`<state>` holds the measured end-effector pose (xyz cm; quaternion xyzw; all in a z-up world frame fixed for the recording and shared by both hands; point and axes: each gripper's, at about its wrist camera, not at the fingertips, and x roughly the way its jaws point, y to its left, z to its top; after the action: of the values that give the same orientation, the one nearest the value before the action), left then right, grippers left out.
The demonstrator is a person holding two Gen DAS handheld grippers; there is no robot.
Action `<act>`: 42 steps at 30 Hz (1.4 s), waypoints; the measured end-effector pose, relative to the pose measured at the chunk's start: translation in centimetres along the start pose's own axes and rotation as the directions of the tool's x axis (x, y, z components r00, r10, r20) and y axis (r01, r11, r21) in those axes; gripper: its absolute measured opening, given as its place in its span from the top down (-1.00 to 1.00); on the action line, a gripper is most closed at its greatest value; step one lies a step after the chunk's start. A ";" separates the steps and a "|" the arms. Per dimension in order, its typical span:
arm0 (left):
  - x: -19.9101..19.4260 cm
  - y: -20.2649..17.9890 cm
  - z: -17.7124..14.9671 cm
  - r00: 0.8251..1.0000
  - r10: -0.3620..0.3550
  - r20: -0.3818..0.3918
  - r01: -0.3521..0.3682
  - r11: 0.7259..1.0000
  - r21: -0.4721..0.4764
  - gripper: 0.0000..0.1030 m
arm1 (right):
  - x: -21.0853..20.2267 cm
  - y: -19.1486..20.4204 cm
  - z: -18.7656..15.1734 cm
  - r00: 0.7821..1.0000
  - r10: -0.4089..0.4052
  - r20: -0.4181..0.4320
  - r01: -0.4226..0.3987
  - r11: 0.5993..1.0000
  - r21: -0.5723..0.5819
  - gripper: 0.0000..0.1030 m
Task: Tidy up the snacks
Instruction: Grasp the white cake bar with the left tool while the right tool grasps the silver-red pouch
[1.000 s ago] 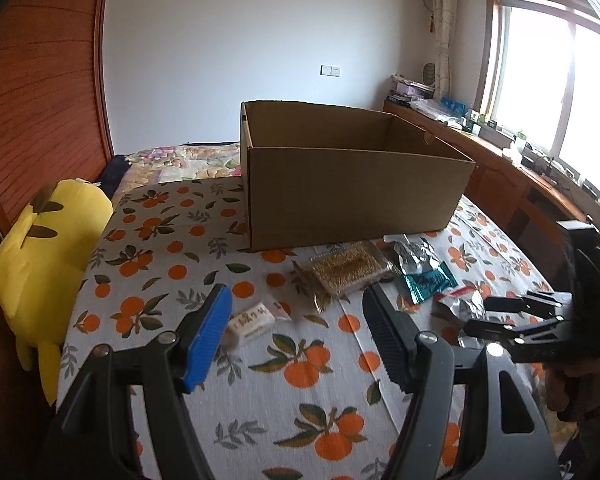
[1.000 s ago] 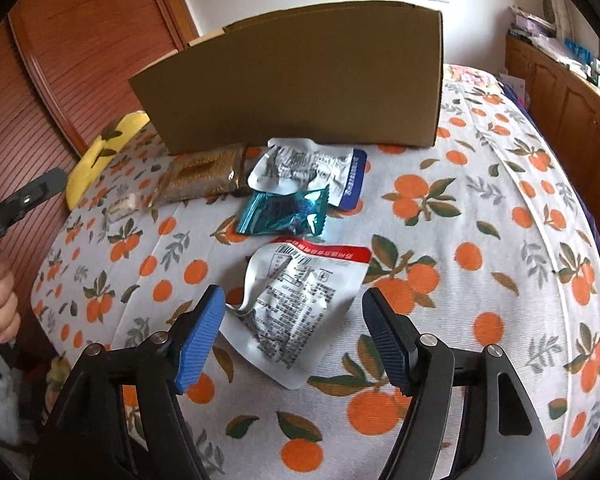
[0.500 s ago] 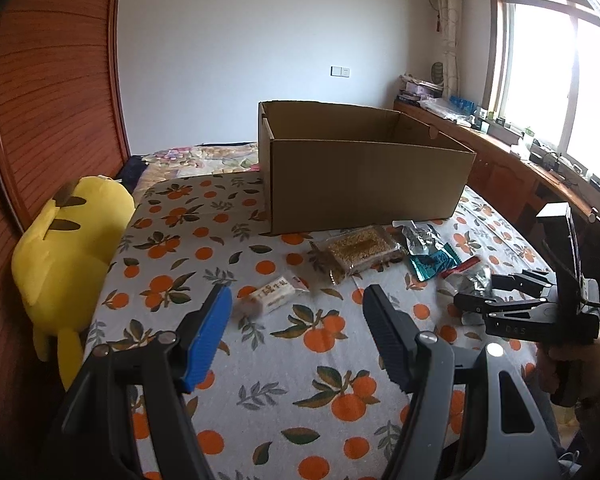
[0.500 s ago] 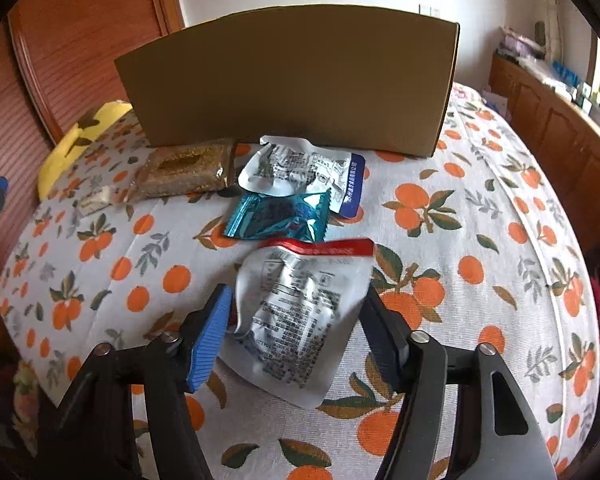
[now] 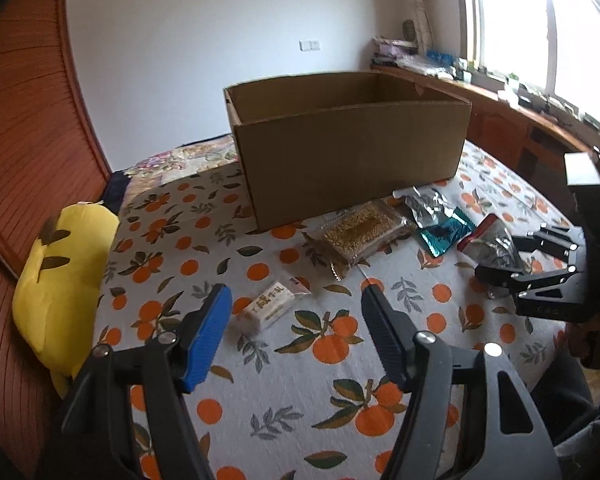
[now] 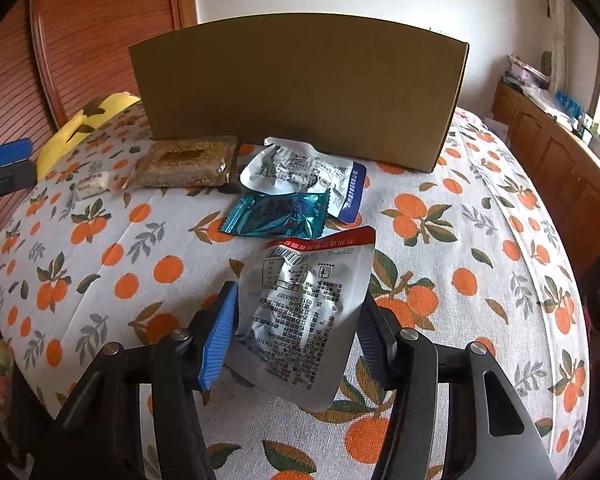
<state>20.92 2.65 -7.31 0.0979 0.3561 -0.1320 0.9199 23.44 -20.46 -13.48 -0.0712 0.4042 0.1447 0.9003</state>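
My right fingers (image 6: pixel 296 336) are closing on the silver pouch (image 6: pixel 304 312) in front of the cardboard box (image 6: pixel 300 92); left fingers (image 5: pixel 296 320) closing too, nothing between them.

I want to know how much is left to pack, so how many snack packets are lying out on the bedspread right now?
5. Silver red-topped pouch between the right claw's closing pads; teal packet behind it; silver blue-edged pouch and brown bar by the box; white candy leftmost. Box interior hidden.

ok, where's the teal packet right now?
Right wrist view: teal packet lies on the tablecloth, between the blue-edged silver pouch behind it and the red-topped silver pouch nearer the camera.
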 end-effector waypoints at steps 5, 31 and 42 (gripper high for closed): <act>2.6 0.5 0.0 0.998 0.012 -0.059 -0.010 0.999 0.039 -0.18 | 0.0 0.0 -0.1 1.000 0.003 0.004 -0.003 1.000 0.000 -0.11; 6.8 2.0 -1.4 0.984 -0.083 -0.156 0.083 0.997 -0.007 0.63 | 0.0 0.0 0.0 1.000 0.028 0.010 -0.028 1.000 -0.010 -0.10; 3.8 0.6 -2.0 0.991 -0.092 -0.099 0.085 0.994 -0.075 0.62 | -0.5 -0.2 -0.1 0.999 0.046 0.003 -0.046 0.999 -0.009 0.00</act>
<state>22.52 3.15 -11.32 0.0562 0.4113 -0.1550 0.8965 23.08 -20.76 -13.13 -0.0657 0.4038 0.1675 0.8970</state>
